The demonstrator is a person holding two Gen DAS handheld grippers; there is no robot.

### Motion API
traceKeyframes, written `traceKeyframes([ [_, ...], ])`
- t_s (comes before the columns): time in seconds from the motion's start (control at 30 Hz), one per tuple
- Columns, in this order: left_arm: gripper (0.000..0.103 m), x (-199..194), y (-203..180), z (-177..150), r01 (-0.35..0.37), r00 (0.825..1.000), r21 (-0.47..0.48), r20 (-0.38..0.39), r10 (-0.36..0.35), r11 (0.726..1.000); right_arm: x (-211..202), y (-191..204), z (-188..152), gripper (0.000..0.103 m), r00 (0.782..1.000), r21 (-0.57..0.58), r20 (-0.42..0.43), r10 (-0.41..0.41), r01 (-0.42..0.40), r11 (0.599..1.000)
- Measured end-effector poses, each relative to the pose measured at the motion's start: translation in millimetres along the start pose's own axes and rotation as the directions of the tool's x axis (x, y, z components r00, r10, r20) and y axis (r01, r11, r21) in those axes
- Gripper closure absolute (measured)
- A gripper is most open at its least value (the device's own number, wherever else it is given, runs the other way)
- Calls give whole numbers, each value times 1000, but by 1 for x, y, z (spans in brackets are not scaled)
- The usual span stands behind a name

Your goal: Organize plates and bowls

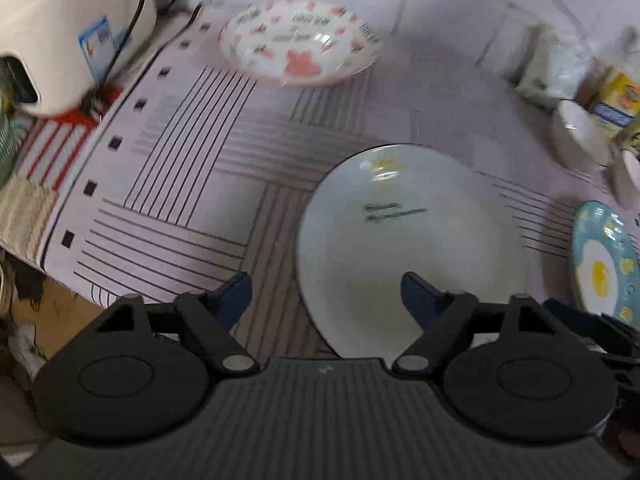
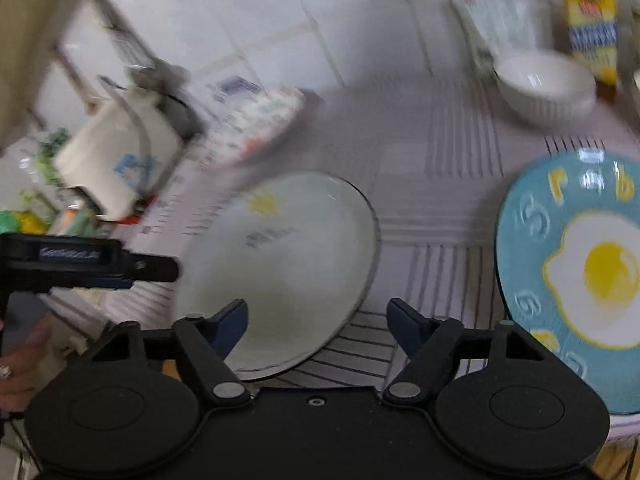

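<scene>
I am looking at a table under a pale cloth printed with blocks of thin dark stripes and a border of small black squares. Behind it rises a wall of white tiles, lit evenly and softly. A white appliance stands at the table's left end, and yellow cartons crowd the far right corner.

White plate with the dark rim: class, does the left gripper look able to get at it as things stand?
Probably yes. The left gripper is open, empty and aimed over the white plate's near edge, with only bare tablecloth beside it and nothing stacked on top.
</scene>
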State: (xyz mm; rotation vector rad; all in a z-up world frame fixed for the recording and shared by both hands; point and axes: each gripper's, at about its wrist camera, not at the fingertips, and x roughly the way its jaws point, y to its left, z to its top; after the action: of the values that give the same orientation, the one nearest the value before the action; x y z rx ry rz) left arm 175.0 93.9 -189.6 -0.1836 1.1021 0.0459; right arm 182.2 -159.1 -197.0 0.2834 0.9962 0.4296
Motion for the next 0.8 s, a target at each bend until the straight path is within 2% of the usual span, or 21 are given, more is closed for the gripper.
traceKeyframes([
  [0.07,31,14,7,5,3,1000,8,-25,-2,1000,10,-2,0,31,1000,17,-8,-18,19,1000],
  [0.13,39,27,11,10,29,998,33,-52,-27,999,20,-4,-2,63,999,21,-39,-33,34,999],
  [0.17,44,33,11,12,42,997,51,-67,-39,998,25,-6,-3,69,998,41,-49,-39,41,998],
  [0.2,54,39,11,14,53,996,74,-77,-47,996,25,-8,-4,74,999,73,-27,-21,23,997],
  [0.23,62,43,10,16,53,995,105,-87,-44,993,27,-10,-5,76,1000,107,-18,6,-4,994],
  [0.33,79,53,8,21,98,991,180,-106,-79,979,29,-12,-10,84,1000,151,8,-8,7,988],
  [0.43,81,61,15,27,169,979,172,-145,-145,971,27,-16,-14,86,1000,180,23,4,-8,984],
  [0.57,84,66,28,32,248,954,112,-200,-223,962,30,-19,-7,86,1000,181,-18,8,-5,983],
  [0.7,84,70,22,38,255,948,161,-236,-214,953,32,-17,-4,86,1000,196,-21,-2,6,981],
  [0.8,83,69,22,44,262,947,189,-241,-214,946,30,-9,0,84,999,134,-33,-5,9,991],
])
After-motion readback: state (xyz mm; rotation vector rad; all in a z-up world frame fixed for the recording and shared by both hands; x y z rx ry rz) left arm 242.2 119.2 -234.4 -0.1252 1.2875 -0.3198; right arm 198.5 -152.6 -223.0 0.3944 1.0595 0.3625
